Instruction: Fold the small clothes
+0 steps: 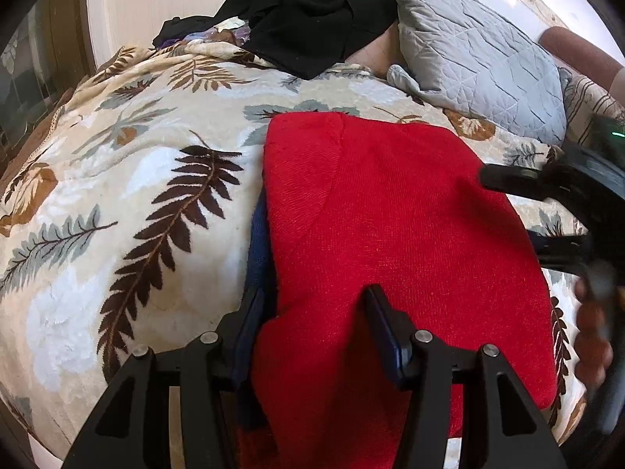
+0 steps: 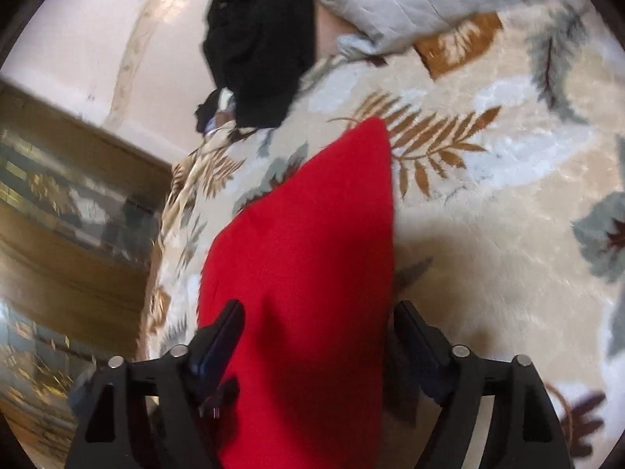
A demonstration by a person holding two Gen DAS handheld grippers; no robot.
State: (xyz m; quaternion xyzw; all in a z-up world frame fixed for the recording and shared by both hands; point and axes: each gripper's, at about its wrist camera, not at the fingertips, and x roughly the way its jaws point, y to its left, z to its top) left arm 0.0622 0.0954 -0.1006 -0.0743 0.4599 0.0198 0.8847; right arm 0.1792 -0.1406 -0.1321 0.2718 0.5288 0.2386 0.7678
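A red knit garment (image 1: 390, 234) lies folded on the leaf-patterned blanket (image 1: 117, 195), with a dark blue cloth edge (image 1: 258, 250) showing under its left side. My left gripper (image 1: 312, 305) is open, its fingers straddling the garment's near left edge. My right gripper (image 2: 318, 316) is open over the red garment (image 2: 304, 254), and it shows in the left wrist view (image 1: 511, 211) at the garment's right side.
A pile of black clothes (image 1: 312, 11) and a grey quilted pillow (image 1: 476, 58) lie at the back of the bed. A wooden cabinet (image 2: 58, 215) stands beyond the blanket's (image 2: 508, 215) left edge. The person's hand (image 1: 593, 332) is at right.
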